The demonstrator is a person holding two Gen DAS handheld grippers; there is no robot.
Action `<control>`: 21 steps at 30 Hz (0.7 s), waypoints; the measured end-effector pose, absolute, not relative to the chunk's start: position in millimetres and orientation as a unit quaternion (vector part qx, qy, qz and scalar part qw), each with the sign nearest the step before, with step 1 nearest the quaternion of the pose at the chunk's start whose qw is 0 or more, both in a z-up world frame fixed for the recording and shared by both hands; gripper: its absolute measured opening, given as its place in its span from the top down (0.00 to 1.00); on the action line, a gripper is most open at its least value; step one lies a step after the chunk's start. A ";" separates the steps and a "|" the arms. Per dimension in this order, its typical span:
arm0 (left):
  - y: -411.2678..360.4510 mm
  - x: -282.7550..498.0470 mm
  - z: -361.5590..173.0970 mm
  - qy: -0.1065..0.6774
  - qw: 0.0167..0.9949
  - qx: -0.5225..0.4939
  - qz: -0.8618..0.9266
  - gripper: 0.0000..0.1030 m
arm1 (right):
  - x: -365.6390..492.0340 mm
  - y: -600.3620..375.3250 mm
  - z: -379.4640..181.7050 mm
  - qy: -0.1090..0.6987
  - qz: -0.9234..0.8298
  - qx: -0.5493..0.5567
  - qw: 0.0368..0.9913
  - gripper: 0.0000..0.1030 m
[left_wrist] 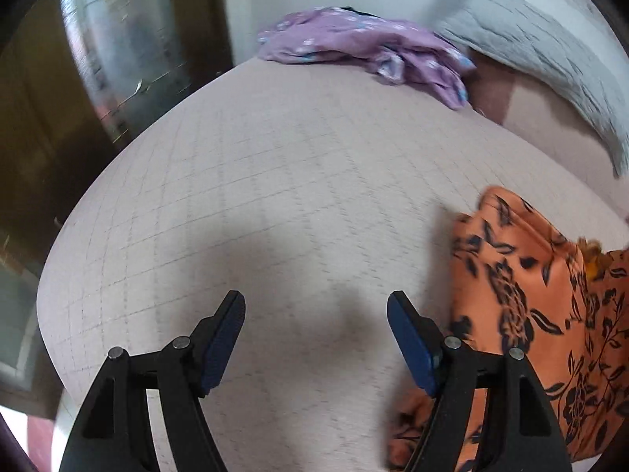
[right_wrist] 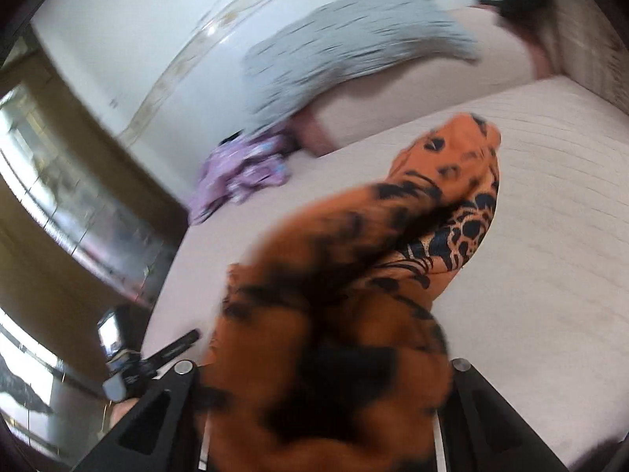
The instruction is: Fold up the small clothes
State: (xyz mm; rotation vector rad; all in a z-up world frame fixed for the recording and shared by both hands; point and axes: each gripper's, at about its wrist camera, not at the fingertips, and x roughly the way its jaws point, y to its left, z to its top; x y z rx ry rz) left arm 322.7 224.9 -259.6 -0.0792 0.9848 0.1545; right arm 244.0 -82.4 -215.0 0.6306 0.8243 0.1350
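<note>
Left wrist view: the left gripper (left_wrist: 316, 306) hangs wide apart over the pale checked bed sheet (left_wrist: 275, 181), holding nothing. The orange cloth with black floral print (left_wrist: 542, 314) lies just to its right. Right wrist view: the blurred cloth (right_wrist: 354, 295) bunches over the right gripper (right_wrist: 322, 385), hiding its fingers; grip unclear.

Open checked bedsheet (left_wrist: 275, 196) stretches ahead of the left gripper (left_wrist: 316, 310), its blue-padded fingers spread wide with only bare mattress between them. To its right the orange floral garment (left_wrist: 530, 306) blocks that side. At the far edge, a crumpled purple garment (left_wrist: 354, 43) lies just beside a grey quilted pillow (left_wrist: 530, 63). The right gripper (right_wrist: 322, 393) is swamped by the orange cloth (fingertips hidden); bare sheet lies to its right.
</note>
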 end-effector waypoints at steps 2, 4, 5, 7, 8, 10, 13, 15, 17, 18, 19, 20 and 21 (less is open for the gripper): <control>240.1 319.1 -258.3 0.464 0.880 -0.037 0.093 0.26 | 260.2 -42.2 -222.1 0.410 0.084 0.304 0.856 0.77; 254.6 317.1 -260.4 0.457 0.881 -0.042 0.116 0.26 | 280.0 -1.4 -247.7 0.450 0.097 0.320 0.828 0.71; 258.2 315.6 -261.4 0.455 0.881 -0.047 0.120 0.26 | 286.7 11.0 -260.5 0.465 0.103 0.328 0.816 0.60; 274.9 310.1 -266.4 0.456 0.879 -0.061 0.126 0.26 | 298.5 35.8 -292.0 0.487 0.126 0.340 0.795 0.32; 281.8 307.3 -268.7 0.456 0.878 -0.066 0.131 0.26 | 299.3 42.6 -301.8 0.491 0.127 0.335 0.794 0.29; 290.5 304.7 -270.6 0.455 0.877 -0.075 0.134 0.26 | 290.5 41.4 -298.8 0.467 0.143 0.327 0.809 0.29; 293.2 299.8 -264.4 0.437 0.887 -0.097 0.110 0.26 | 274.9 10.3 -286.0 0.447 0.241 0.363 0.782 0.29; 282.1 301.5 -259.9 0.423 0.896 -0.107 0.085 0.26 | 261.4 -15.8 -276.5 0.425 0.271 0.386 0.773 0.29; 265.5 295.9 -247.9 0.397 0.909 -0.113 0.048 0.26 | 246.2 -45.5 -268.3 0.395 0.268 0.393 0.786 0.29; 256.7 293.3 -241.8 0.380 0.918 -0.112 0.027 0.26 | 237.9 -61.5 -266.5 0.383 0.256 0.392 0.797 0.29; 244.8 290.7 -232.9 0.359 0.927 -0.110 0.005 0.26 | 233.4 -72.5 -266.7 0.377 0.239 0.389 0.806 0.29; 231.9 284.8 -223.2 0.334 0.937 -0.102 -0.020 0.26 | 229.1 -83.8 -269.1 0.376 0.219 0.389 0.812 0.30; 217.9 280.2 -215.0 0.314 0.944 -0.091 -0.043 0.26 | 224.3 -94.8 -274.2 0.377 0.210 0.395 0.811 0.33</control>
